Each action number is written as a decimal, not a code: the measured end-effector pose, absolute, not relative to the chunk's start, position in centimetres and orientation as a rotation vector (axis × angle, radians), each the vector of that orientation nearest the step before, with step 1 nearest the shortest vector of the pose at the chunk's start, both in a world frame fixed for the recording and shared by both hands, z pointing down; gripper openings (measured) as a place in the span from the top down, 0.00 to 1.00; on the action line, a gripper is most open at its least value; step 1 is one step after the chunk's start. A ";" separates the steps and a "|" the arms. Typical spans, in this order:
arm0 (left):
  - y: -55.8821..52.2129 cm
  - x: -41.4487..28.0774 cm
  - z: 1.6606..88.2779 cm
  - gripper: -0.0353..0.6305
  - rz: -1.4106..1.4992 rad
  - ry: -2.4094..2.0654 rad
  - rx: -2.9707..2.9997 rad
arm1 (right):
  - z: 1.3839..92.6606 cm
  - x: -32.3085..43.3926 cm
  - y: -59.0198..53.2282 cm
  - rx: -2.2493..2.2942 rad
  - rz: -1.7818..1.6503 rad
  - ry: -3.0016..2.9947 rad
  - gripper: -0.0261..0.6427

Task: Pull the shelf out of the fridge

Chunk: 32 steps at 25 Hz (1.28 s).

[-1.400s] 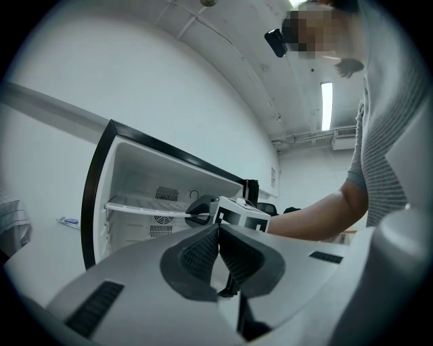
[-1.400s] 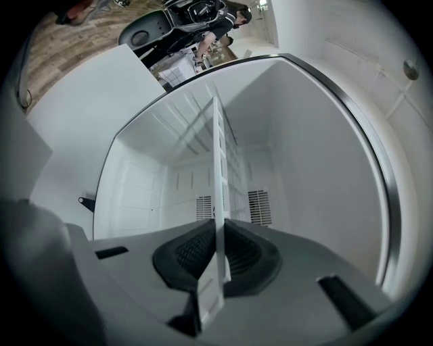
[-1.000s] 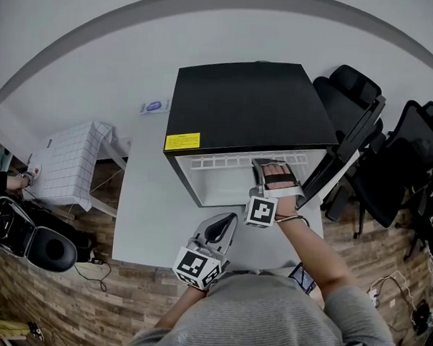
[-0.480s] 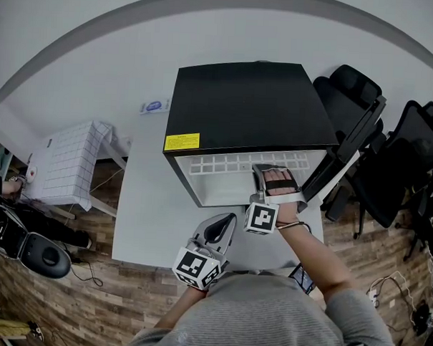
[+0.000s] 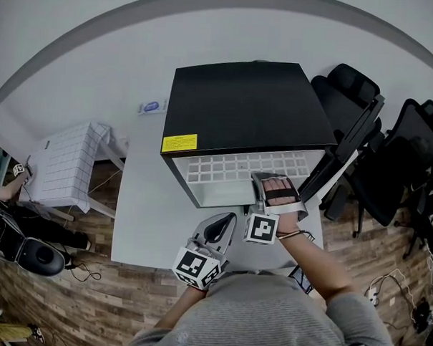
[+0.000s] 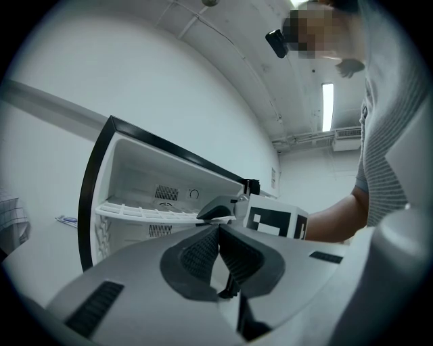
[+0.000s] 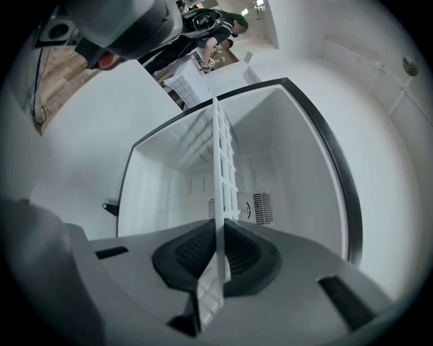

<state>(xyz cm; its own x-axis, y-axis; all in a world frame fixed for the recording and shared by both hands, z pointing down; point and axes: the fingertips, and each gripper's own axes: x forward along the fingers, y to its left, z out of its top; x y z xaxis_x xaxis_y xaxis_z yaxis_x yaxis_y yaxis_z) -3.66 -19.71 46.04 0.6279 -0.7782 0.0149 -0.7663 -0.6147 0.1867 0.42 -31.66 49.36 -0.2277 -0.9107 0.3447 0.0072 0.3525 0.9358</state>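
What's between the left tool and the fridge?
Only bare table: the head view shows a short white strip of it between the left tool and the fridge, whose front is open. Nothing lies on it.

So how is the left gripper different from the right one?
The right gripper is shut on the shelf; the left gripper is shut on nothing. The right gripper is at the open front of the fridge; the left gripper hangs back over the table. Both have their jaws together.
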 end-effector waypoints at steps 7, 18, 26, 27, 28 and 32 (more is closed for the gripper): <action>-19.8 -3.5 46.0 0.93 -0.102 -1.269 2.680 | 49.6 0.6 -30.2 0.841 -1.056 -1.558 0.92; -19.1 -3.3 45.9 0.93 -0.106 -1.258 2.688 | 49.4 0.8 -28.8 0.852 -1.059 -1.552 0.92; -18.7 -3.4 45.7 0.93 -0.105 -1.253 2.694 | 49.4 0.9 -28.2 0.857 -1.047 -1.558 0.92; -18.7 -3.4 45.7 0.93 -0.106 -1.253 2.695 | 49.4 0.9 -28.1 0.858 -1.049 -1.557 0.92; -18.7 -3.5 45.7 0.93 -0.106 -1.253 2.695 | 49.4 1.0 -28.1 0.859 -1.050 -1.556 0.92; -18.7 -3.4 45.6 0.93 -0.106 -1.250 2.697 | 49.4 1.0 -28.2 0.858 -1.040 -1.560 0.92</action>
